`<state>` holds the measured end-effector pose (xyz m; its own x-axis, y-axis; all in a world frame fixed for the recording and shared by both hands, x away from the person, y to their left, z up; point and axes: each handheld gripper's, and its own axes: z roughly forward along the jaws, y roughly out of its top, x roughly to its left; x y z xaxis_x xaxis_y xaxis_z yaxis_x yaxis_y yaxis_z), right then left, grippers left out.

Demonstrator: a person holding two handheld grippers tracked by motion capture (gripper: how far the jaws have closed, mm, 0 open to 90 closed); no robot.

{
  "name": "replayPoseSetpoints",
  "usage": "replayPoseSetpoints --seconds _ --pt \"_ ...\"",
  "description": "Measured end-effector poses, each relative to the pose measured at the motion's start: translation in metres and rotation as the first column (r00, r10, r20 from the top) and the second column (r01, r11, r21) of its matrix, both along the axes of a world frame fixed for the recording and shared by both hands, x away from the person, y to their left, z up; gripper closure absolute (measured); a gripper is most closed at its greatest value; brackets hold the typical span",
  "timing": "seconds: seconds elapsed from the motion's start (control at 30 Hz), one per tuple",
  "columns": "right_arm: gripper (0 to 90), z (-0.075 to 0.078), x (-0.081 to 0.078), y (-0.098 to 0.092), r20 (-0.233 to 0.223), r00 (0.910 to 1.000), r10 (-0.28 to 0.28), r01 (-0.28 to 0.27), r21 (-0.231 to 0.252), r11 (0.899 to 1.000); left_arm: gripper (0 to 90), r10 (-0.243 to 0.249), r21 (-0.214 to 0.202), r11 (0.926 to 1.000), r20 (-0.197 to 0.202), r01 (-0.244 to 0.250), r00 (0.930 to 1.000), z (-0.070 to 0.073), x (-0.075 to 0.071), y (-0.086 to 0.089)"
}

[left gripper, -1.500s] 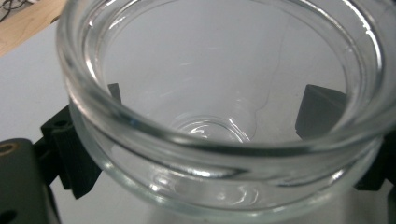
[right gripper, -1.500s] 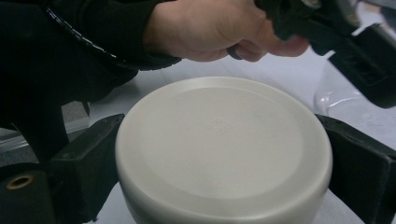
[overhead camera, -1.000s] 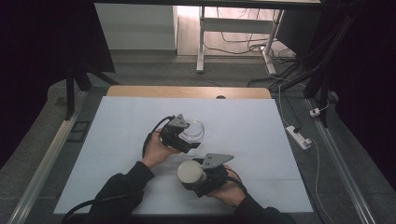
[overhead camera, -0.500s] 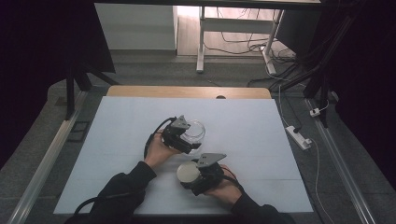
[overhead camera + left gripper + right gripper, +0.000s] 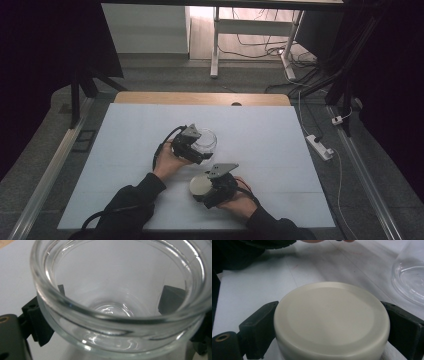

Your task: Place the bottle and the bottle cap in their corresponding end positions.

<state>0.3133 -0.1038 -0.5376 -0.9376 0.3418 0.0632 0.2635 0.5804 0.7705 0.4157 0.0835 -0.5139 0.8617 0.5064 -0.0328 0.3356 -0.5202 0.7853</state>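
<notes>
Two tongs engaged near table's middle: left tongs (image 5: 199,149) clamped on clear glass jar (image 5: 204,140), mouth open; right tongs (image 5: 204,186) clamped on cream lid (image 5: 200,185), just toward near edge from jar. Lid must travel up and over jar mouth

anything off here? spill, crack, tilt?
Nothing stands out. The glass jar sits between the left gripper's jaws, empty and with no crack visible. The cream lid sits level between the right gripper's jaws. No spill on the white table.
</notes>
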Motion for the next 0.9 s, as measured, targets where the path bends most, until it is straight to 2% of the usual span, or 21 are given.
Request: replayPoseSetpoints --seconds 0.5,0.67,0.73,0.87,0.9 --pt "6.7 -0.0023 0.0001 0.0055 0.01 0.9999 -0.005 0.006 -0.063 0.998 6.7 -0.026 -0.019 0.9995 0.011 0.026 0.9996 -0.0038 0.0019 0.0049" --pt "4.1 -0.0017 0.0003 0.0049 0.006 0.9999 -0.015 0.015 -0.057 0.998 4.4 -0.019 -0.03 0.9994 -0.02 0.019 0.9996 -0.0036 0.004 0.0054" --pt "2.3 -0.0015 0.0011 0.004 0.003 0.9997 -0.023 0.023 -0.053 0.998 0.7 -0.029 -0.021 0.9994 -0.019 0.029 0.9994 -0.0037 0.0041 0.0052" --pt "0.9 -0.0012 0.0007 0.004 0.001 0.9998 -0.02 0.02 -0.047 0.999 0.0 -0.049 -0.046 0.9978 -0.018 0.048 0.9986 -0.002 0.0034 0.0068" --pt "0.1 -0.0005 0.001 0.003 -0.003 0.9998 -0.018 0.018 -0.033 0.999 0.0 -0.046 -0.054 0.9975 -0.014 0.046 0.9988 -0.001 0.0031 0.0075"
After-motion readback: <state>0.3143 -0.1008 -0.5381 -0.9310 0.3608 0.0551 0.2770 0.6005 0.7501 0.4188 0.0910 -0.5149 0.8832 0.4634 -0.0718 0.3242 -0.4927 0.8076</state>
